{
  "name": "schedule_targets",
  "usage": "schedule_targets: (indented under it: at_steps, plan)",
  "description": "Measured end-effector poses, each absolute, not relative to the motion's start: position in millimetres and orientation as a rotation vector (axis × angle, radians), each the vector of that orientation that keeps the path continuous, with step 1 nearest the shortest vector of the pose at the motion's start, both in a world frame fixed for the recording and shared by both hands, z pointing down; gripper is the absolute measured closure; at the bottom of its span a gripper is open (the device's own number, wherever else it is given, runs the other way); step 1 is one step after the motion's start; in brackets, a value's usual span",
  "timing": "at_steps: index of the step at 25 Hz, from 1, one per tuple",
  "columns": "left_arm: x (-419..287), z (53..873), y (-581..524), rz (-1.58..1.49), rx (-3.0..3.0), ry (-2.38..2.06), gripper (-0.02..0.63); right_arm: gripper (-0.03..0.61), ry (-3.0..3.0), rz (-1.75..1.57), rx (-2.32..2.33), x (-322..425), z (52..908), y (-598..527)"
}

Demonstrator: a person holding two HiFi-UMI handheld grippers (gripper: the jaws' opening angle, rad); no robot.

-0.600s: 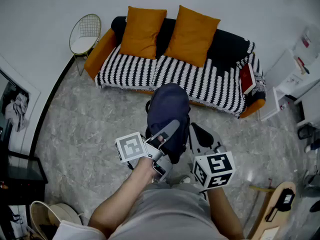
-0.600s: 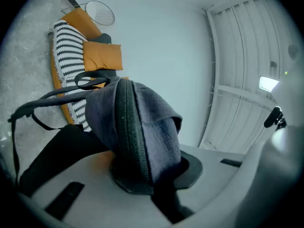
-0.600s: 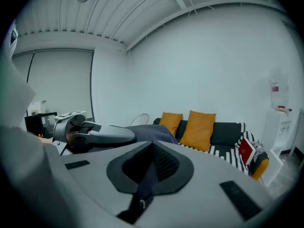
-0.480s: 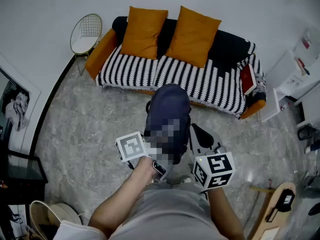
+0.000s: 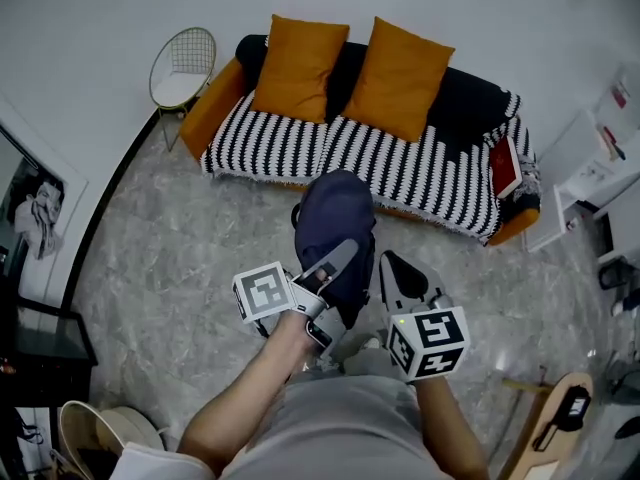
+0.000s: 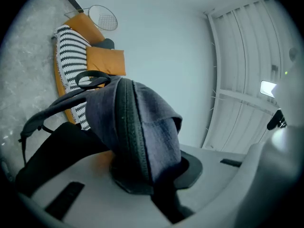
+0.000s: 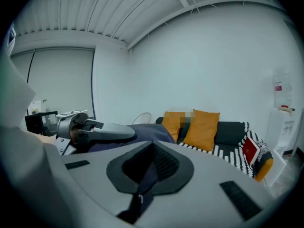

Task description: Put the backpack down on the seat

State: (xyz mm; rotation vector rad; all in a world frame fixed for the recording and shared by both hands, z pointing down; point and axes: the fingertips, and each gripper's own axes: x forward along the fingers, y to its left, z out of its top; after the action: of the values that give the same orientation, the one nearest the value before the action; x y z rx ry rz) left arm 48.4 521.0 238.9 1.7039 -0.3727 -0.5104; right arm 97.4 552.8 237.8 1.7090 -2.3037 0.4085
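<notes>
The sofa [image 5: 290, 143] stands against the back wall, with the left cushion [image 5: 298, 66] and right cushion [image 5: 398, 78] side by side on its backrest. A wire chair [image 5: 182, 68] sits just beside its left end and a shelf unit [image 5: 590, 158] off its right end. The backpack [image 5: 335, 213] hangs before the sofa, above the floor [image 5: 170, 248], between the left gripper [image 5: 333, 260] and right gripper [image 5: 393, 273].

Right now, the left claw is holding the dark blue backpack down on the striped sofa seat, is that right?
Not quite: the left claw holds the dark blue backpack, but not on the striped sofa seat; it hangs over the grey floor in front of that seat, as the head view shows.
</notes>
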Motion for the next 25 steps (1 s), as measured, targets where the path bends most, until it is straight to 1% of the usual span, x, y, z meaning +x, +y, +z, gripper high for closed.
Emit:
schedule_targets:
  at_steps: [8, 12, 19, 25]
  plan:
    - [34, 248, 489, -0.500, 1.709, -0.431, 0.568, 0.577, -2.332, 0.416, 1.683, 88, 242, 524]
    - [41, 249, 465, -0.516, 1.700, -0.429, 0.568, 0.577, -2.345, 0.423, 1.665, 93, 247, 500]
    - [52, 267, 413, -0.454, 1.725, -0.507, 0.568, 0.577, -2.378, 0.461, 1.646, 113, 254, 441]
    - [75, 270, 361, -0.500, 1.683, -0.510, 0.568, 0.577, -2.392, 0.485, 1.592, 133, 262, 386]
